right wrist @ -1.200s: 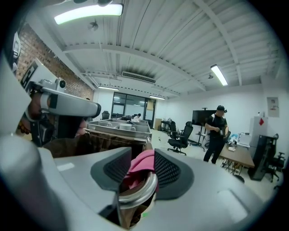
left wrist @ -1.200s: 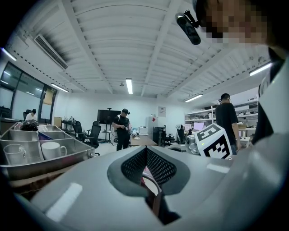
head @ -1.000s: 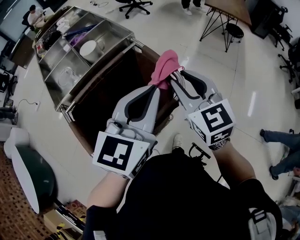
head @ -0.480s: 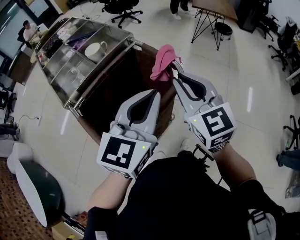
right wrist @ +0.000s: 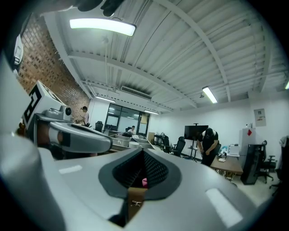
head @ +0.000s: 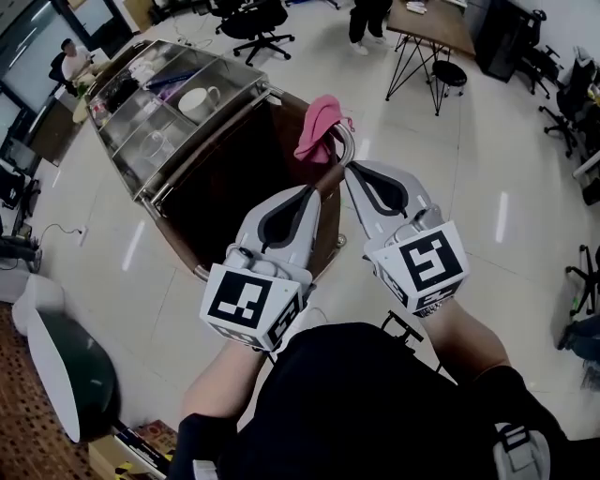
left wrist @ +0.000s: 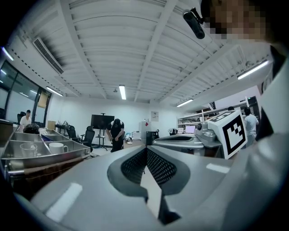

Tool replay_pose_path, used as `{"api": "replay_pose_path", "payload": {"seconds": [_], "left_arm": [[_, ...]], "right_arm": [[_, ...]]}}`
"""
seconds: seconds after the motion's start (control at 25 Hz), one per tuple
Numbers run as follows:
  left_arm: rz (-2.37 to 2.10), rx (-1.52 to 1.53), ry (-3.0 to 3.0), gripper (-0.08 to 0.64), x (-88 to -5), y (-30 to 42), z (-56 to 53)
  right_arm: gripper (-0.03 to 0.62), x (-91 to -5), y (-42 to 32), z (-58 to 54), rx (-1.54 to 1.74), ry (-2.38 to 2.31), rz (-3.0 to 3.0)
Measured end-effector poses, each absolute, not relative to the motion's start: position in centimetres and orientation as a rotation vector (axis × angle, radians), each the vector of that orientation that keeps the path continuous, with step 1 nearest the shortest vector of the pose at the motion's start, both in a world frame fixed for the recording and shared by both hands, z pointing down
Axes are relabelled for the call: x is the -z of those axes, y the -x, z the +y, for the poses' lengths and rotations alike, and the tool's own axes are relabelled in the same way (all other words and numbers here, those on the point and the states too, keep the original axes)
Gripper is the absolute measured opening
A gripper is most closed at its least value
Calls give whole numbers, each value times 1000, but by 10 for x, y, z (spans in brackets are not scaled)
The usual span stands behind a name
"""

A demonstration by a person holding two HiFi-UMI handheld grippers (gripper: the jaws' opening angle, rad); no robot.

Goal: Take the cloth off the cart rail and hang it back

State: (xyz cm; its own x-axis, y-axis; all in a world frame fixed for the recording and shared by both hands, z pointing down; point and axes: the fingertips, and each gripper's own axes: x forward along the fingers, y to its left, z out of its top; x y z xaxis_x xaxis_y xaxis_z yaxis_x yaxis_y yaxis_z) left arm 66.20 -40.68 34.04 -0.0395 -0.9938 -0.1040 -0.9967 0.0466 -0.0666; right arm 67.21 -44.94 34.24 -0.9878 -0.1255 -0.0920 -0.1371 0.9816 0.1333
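A pink cloth [head: 319,127] hangs bunched over the curved metal rail [head: 348,141] at the near end of the steel cart [head: 187,141]. My right gripper [head: 349,169] sits just below that rail, a little apart from the cloth. Its jaws have just been closing and now stand shut with nothing clamped. In the right gripper view [right wrist: 143,152] only a speck of the pink cloth [right wrist: 144,182] shows through the slit low between the pads. My left gripper [head: 314,191] is beside it over the cart's dark bin, shut and empty, also in its own view [left wrist: 145,147].
The cart carries steel trays with a white mug [head: 200,98] and a glass. A dark brown bin [head: 234,192] hangs at its near end. A table [head: 431,21], a stool and office chairs stand on the tiled floor beyond. A person [left wrist: 116,134] stands far off.
The right gripper's jaws went from open around the cloth's lower end to shut and drew back below the rail. The cloth stayed on the rail. The left gripper hardly moved.
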Motion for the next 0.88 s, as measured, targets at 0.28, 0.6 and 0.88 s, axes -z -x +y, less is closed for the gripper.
{"api": "replay_pose_path", "payload": {"seconds": [0.28,0.6,0.88], "left_arm": [[2222,-9,2042,0,-350,-703,-403],[2270,30,2006,0,-361,-721,-389],[2277,60,2031,0,-359,-722,-364]], "right_arm": [[0,-342,-712,-436,-255,114,2987],[0,-354,-734,-418,-210,92,3037],[0,-357,-740,-393,-119,142,3143]]}}
